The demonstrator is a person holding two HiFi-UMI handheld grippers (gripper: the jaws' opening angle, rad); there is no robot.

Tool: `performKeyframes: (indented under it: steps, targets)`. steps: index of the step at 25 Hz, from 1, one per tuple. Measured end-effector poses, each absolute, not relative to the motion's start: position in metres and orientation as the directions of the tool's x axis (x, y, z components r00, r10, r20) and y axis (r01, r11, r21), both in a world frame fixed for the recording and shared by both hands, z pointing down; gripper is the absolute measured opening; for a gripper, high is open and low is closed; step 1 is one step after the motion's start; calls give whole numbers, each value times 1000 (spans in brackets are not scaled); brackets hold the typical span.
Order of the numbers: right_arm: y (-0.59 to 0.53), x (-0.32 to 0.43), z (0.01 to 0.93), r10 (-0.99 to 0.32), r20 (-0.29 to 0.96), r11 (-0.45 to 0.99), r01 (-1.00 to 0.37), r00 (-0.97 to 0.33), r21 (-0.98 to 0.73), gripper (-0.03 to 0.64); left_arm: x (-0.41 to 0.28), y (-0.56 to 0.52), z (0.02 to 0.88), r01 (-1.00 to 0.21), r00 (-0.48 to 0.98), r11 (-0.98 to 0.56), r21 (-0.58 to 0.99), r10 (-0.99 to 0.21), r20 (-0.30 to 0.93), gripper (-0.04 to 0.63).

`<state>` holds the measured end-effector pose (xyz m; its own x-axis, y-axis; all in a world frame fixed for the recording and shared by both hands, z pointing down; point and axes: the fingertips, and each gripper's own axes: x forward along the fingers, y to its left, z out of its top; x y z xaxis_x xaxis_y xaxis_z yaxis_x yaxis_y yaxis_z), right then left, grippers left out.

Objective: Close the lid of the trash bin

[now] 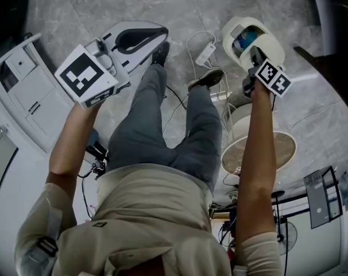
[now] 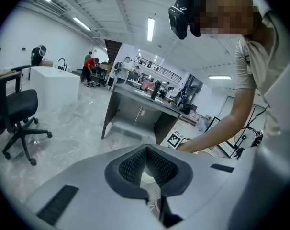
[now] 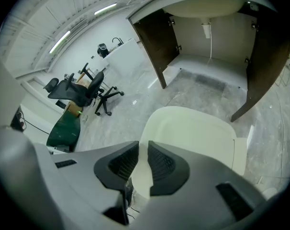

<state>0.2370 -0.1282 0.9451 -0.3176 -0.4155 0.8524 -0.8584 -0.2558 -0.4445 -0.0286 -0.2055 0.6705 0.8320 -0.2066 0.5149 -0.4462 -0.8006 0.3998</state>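
A cream trash bin (image 1: 236, 26) stands on the floor ahead of my right foot, with something blue showing in its opening. Its cream lid (image 1: 272, 46) is raised and tilted over the opening. My right gripper (image 1: 255, 57) reaches down to the lid's near edge. In the right gripper view the lid (image 3: 195, 131) fills the middle, and the right gripper (image 3: 142, 152) is shut on its edge, with cream plastic showing in the narrow slit between the pads. My left gripper (image 1: 158, 35) hangs over the floor at the left, away from the bin. In its own view the left gripper (image 2: 146, 151) is shut on nothing.
My legs and shoes are between the two grippers. A white charger and cables (image 1: 206, 53) lie on the floor by the bin. A round white fan (image 1: 260, 149) stands near my right side. A white cabinet (image 1: 26, 91) is at the left. A dark-sided desk (image 3: 209, 37) stands behind the bin.
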Motion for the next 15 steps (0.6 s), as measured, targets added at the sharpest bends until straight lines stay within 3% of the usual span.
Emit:
performKeyframes:
  steps: [15]
  targets:
    - [-134,221,1010,-348,903,-223,-914,-251,-339,40,-64,-206,697,-472,817,-780,410,-212,536,15]
